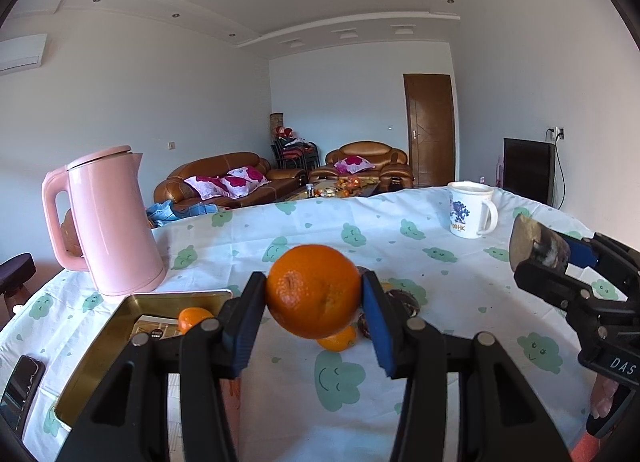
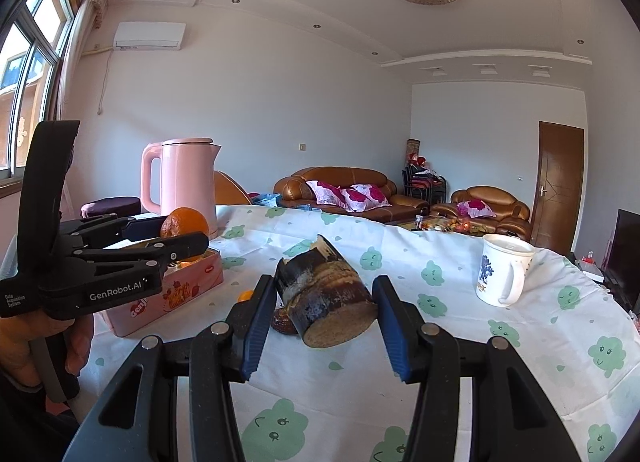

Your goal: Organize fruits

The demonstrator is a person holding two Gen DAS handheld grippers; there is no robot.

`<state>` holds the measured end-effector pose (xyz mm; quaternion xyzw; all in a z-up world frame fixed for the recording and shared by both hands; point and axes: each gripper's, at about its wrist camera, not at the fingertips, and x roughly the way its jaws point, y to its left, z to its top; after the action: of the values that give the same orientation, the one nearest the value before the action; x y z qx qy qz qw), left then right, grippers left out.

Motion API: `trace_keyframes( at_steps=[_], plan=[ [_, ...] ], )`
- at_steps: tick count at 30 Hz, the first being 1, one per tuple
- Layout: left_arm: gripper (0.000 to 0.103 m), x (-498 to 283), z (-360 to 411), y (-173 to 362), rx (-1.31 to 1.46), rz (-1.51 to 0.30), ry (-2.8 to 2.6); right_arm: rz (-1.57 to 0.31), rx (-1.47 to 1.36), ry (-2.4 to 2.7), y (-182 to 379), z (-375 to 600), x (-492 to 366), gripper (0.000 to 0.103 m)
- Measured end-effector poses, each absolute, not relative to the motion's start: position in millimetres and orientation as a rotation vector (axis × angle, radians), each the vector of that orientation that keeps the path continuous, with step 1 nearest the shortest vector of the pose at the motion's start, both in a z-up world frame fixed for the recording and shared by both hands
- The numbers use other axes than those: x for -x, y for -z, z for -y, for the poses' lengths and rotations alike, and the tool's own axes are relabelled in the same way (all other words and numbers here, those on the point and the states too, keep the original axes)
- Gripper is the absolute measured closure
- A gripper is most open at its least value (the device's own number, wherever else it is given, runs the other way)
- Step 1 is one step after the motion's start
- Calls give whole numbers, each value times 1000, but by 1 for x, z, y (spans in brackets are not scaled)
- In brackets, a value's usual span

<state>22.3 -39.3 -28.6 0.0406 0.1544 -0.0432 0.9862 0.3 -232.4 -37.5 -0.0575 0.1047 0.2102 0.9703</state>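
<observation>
My left gripper (image 1: 313,282) is shut on a large orange (image 1: 314,290), held above the cloud-print tablecloth (image 1: 400,246). Just left of it lies an open tin with a gold inside (image 1: 120,314), and a small orange (image 1: 192,318) sits in it. Another small orange (image 1: 338,340) rests on the cloth under the held one, beside a dark brown round fruit (image 1: 404,298). My right gripper (image 2: 324,284) is shut on a dark brown, cane-like stub (image 2: 328,294). In the right wrist view the left gripper (image 2: 180,238) with its orange (image 2: 185,221) hovers over the pink tin (image 2: 180,294).
A pink kettle (image 1: 108,221) stands behind the tin at the table's left. A white mug (image 1: 470,209) with a blue print is at the far right. A dark phone (image 1: 22,386) lies by the near left edge. The table's rim curves away behind the mug.
</observation>
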Motion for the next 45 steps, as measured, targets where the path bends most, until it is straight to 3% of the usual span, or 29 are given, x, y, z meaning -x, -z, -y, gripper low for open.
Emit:
trace_keyframes(
  at_steps=[45],
  plan=[
    [53, -19, -103, 20, 13, -386, -206, -222, 241, -717, -14, 91, -53, 51]
  ],
)
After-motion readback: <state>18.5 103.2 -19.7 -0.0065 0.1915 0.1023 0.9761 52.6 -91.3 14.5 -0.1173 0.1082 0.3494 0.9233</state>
